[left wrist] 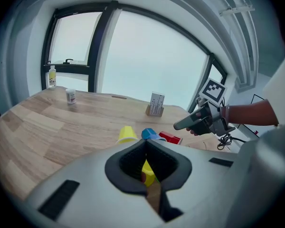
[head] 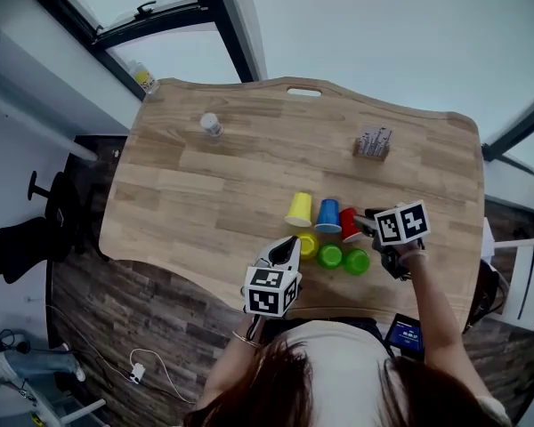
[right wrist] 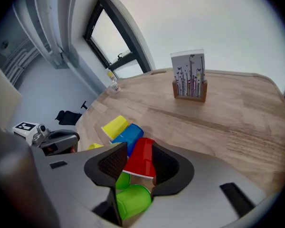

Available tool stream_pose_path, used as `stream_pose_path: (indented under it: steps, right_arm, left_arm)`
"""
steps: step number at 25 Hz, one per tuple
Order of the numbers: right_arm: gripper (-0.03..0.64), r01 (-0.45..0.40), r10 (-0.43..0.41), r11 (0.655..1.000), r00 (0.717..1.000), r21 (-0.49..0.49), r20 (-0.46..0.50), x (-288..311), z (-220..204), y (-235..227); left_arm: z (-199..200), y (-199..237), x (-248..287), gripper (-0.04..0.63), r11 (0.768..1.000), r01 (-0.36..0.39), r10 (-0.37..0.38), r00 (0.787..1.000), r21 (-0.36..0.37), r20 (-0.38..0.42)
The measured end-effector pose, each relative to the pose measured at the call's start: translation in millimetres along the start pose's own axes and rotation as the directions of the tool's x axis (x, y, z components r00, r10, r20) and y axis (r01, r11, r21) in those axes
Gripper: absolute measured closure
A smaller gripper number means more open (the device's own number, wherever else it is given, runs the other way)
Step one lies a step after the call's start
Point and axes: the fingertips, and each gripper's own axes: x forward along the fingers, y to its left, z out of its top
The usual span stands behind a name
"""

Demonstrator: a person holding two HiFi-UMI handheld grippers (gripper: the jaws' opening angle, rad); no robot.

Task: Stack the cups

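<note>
the right gripper point(right wrist: 137, 152) hangs nose-down over the red cup point(right wrist: 140, 159), its jaws apart with one on each side of the cup and, as far as i can see, not yet pressing. that cup sits at the end of a row, touching the blue cup point(right wrist: 127, 136), with the yellow cup point(right wrist: 115, 126) beyond it, all on the wooden table point(head: 214, 176). two green cups point(right wrist: 133, 201) lie just in front. i'd centre the red cup between the pads, then close gently, since thin plastic would buckle. then lift straight up, so the blue cup isn't dragged along. the left gripper point(head: 287, 249) has its jaws together near the front row. a small yellow cup point(left wrist: 148, 172) shows right at them, though i can't tell if it's pinched.
</note>
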Motion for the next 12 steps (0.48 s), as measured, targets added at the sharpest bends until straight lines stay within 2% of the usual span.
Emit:
stream_pose_path:
  steps: [12]
  right_arm:
    - [0.336,-0.098,0.132,0.978,0.973,0.182,-0.188,40.0,-6.2,-11.4]
  left_arm:
    - [-2.0,0.7,5.6,0.576,1.000,-0.008,0.007,1.000,-0.017,-0.030]
